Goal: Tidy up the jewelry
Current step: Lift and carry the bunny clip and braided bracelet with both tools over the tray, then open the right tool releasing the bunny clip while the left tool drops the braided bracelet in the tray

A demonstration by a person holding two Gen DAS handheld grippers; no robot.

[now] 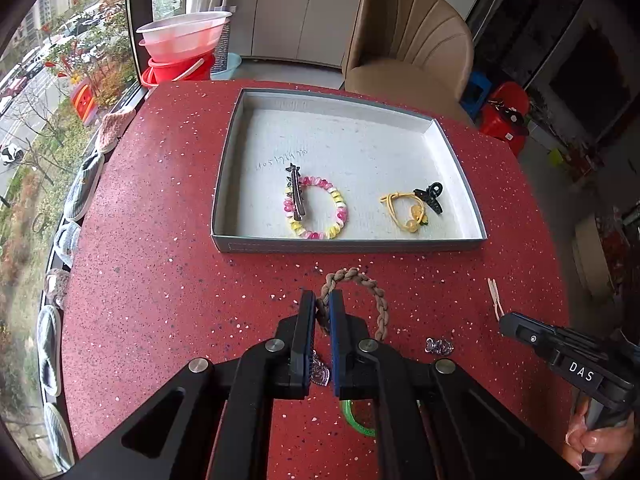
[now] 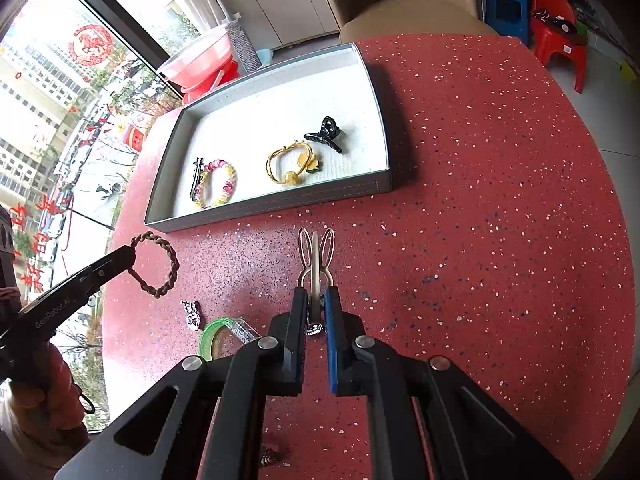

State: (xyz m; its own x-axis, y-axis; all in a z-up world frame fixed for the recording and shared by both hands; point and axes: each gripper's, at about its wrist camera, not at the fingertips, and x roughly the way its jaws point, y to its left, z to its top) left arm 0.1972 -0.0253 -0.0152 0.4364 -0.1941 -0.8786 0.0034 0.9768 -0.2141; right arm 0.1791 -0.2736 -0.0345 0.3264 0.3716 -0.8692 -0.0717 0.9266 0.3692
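A grey tray [image 1: 348, 245] with a white floor sits on the red speckled table. In it lie a pink-yellow bead bracelet [image 1: 334, 212] with a dark star clip [image 1: 297, 192] across it, a yellow hair tie [image 1: 402, 210] and a black claw clip [image 1: 431, 197]. My left gripper [image 1: 322, 300] is shut on a brown braided hair tie [image 1: 374, 294], also seen held above the table in the right wrist view [image 2: 170, 266]. My right gripper [image 2: 316, 294] is shut on a bunny-ear metal hair clip [image 2: 316, 256], in front of the tray [image 2: 280, 206].
On the table near me lie a silver charm [image 2: 192, 316], a green bangle [image 2: 218, 336] and a small silver piece [image 1: 439, 346]. A beige chair [image 1: 408, 40] stands behind the table. Red basins [image 1: 180, 52] stand by the window at left.
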